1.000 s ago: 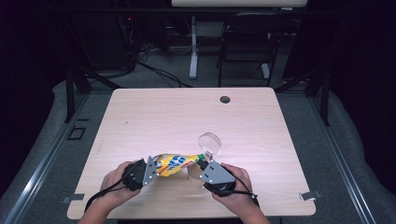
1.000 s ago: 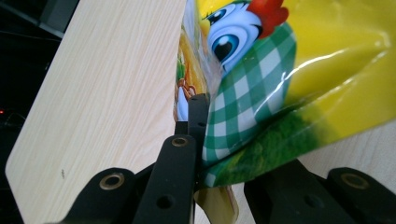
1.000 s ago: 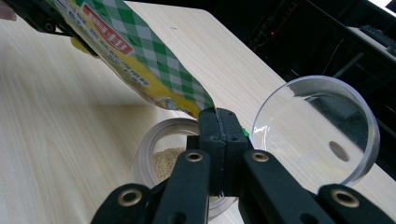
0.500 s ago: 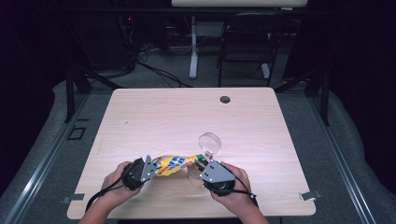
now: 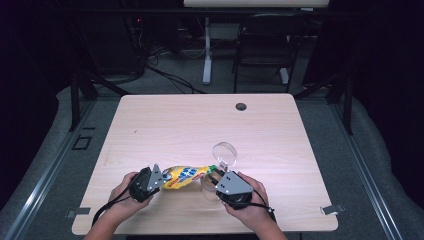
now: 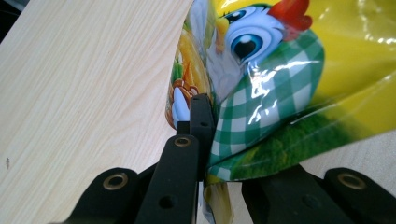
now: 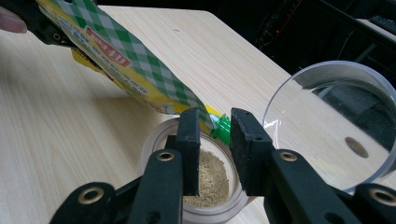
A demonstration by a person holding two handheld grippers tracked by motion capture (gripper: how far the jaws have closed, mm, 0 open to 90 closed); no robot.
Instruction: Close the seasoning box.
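Lying beside jar (image 5: 209, 187): clear lid (image 5: 225, 153); pouch (image 5: 184, 177) overhangs jar.

left gripper (image 6: 205, 116) clamped on yellow pouch (image 6: 280, 84)

Both forearms enter from the near edge, hands wrapped around the tools. The left black two-jaw hand-held gripper (image 5: 150, 181) points right with its jaws pressed together. The right black two-jaw hand-held gripper (image 5: 226, 184) angles up-left, jaws slightly parted, tips facing the left one.
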